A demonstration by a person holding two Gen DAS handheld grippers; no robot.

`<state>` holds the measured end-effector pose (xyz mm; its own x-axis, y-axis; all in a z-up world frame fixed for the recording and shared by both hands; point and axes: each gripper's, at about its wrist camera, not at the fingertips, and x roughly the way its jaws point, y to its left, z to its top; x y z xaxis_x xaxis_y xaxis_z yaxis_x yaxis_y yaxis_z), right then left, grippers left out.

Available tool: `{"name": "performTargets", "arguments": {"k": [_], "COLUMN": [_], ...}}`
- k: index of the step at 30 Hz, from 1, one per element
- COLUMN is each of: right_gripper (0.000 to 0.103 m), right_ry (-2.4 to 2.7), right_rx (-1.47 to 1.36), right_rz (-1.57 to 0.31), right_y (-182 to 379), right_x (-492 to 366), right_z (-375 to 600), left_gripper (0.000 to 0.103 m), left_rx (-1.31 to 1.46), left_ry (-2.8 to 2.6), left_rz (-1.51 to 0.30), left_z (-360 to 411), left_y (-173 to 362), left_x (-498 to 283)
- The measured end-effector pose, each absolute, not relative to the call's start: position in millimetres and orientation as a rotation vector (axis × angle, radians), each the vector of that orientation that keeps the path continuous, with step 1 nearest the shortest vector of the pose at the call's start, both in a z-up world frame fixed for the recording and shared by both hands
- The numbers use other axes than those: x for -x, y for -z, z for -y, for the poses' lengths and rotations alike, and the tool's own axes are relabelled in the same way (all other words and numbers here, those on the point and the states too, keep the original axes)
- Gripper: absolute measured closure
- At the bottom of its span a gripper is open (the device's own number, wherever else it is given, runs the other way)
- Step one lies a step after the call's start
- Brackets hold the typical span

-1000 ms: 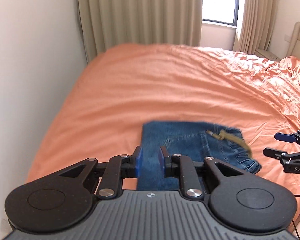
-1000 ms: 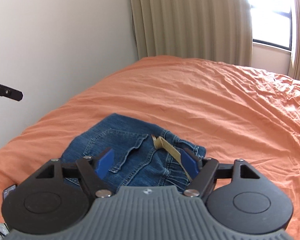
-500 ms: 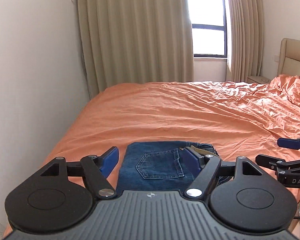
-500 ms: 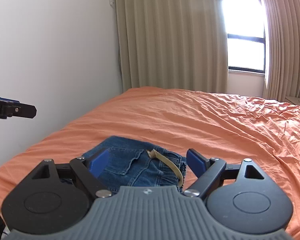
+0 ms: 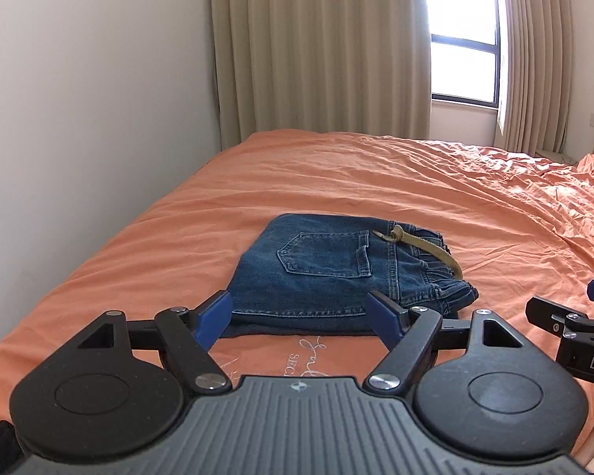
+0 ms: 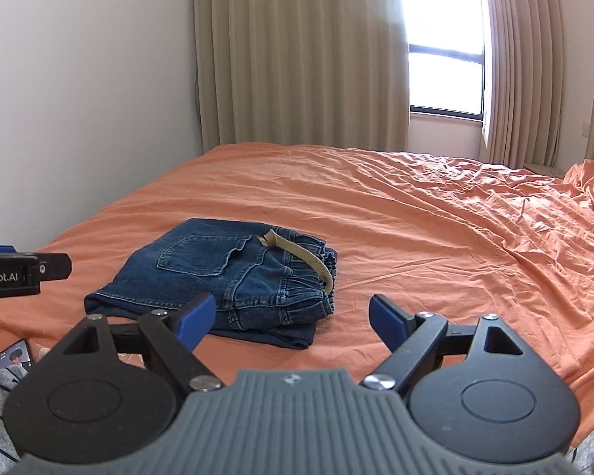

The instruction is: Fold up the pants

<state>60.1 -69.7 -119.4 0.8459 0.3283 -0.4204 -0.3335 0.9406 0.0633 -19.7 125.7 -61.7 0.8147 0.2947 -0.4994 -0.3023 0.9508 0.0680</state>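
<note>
The left tongs (image 5: 303, 320) and right tongs (image 6: 287, 322) both hold their blue pads wide apart, clamped on nothing, hovering short of the folded jeans (image 5: 336, 273) at mid-frame on the orange bed (image 5: 396, 182). "Robot.AI" reads on the left tool at the right view's left edge, beside a phone (image 6: 15, 357) at lower left. Bare sheet spreads beyond and to the right of the jeans.

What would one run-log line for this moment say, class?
jeans: folded, flat on orange bed | left gripper: open, empty | right gripper: open, empty | neither touching jeans
</note>
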Motion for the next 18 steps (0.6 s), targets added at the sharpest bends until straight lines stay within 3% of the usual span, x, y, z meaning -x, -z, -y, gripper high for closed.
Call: {"name": "performTargets", "arguments": {"k": [18], "right_gripper": [0.022], "right_ry": [-0.361], "right_rx": [0.004], "right_rz": [-0.468], "right_y": [126.9], "right_x": [-53.2], "right_z": [66.6], "left_gripper": [0.013], "left_rx": [0.005], "left_ry": [-0.300], "left_rz": [-0.566], "left_z": [-114.1], "left_y": [70.4], "left_x": [30.2]}}
